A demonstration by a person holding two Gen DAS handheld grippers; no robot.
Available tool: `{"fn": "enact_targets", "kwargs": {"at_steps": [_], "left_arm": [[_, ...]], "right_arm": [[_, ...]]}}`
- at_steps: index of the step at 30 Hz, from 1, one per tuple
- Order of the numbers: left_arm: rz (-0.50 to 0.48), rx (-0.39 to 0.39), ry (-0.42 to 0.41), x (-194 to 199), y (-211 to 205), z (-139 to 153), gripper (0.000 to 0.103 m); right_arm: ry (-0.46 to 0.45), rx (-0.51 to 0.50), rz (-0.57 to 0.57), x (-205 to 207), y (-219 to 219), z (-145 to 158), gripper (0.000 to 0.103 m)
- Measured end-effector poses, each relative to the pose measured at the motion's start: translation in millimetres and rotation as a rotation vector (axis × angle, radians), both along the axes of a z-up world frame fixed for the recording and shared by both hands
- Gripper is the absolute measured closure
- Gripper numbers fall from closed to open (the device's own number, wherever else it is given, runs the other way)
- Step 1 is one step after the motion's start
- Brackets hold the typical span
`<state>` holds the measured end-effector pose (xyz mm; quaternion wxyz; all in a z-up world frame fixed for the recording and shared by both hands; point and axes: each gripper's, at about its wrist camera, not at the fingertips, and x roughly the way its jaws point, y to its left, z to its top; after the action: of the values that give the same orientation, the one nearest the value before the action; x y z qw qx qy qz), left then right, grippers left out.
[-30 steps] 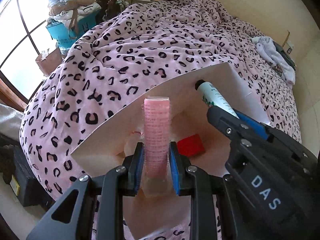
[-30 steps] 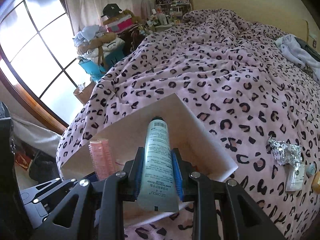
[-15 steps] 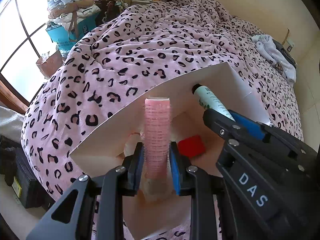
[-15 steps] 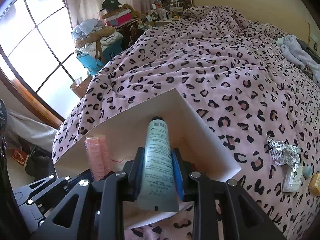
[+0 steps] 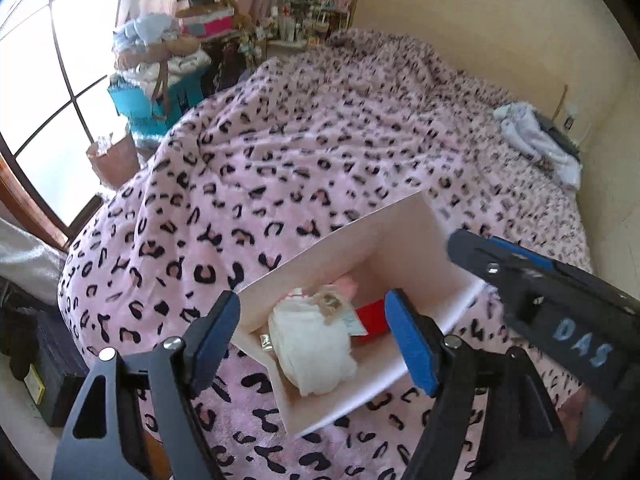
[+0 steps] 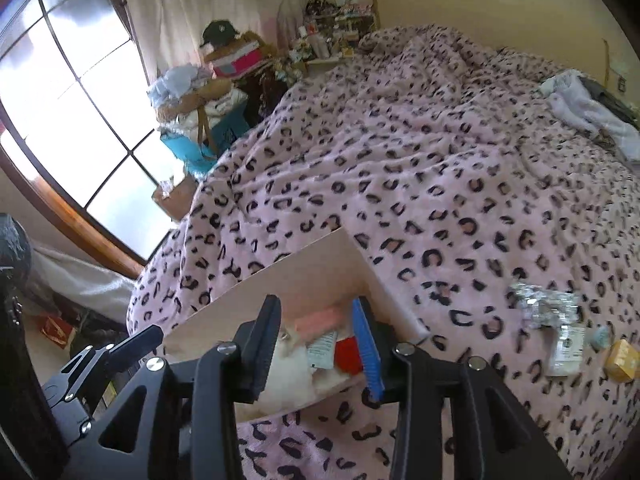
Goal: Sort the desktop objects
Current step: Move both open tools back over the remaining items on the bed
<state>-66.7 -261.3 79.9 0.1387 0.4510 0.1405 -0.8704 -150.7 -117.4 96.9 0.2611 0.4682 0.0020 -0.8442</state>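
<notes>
Both tools empty over the box [image 5: 400, 240] at lower centre, left tool [image 5: 312, 336] opening wide, right tool [image 6: 320, 344] opening narrower; foil packet [image 6: 536, 300], sachet [image 6: 566, 350] and yellow piece [image 6: 622, 360] at right remain on the bed [image 6: 440, 160]

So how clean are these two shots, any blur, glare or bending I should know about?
Left wrist view: fisheye bends the room edges, the window is blown out white, the right gripper and the box are motion smeared. Right wrist view: same curved distortion and dark corners, the window is overexposed, the foil wrapper on the blanket is smeared.
</notes>
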Motion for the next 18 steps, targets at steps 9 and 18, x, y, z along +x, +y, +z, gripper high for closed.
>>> {"fn": "enact_targets", "kwargs": {"at_steps": [9, 18], "left_arm": [[-0.17, -0.019, 0.117, 26.7, 68.5, 50.2, 0.006], [-0.394, -0.008, -0.019, 27.7, 174.8, -20.2, 0.003]], "right_arm": [[0.181, 0.001, -0.234, 68.1, 112.5, 52.7, 0.025], [-0.008, -0.01, -0.527, 112.8, 251.5, -27.6, 0.023]]}}
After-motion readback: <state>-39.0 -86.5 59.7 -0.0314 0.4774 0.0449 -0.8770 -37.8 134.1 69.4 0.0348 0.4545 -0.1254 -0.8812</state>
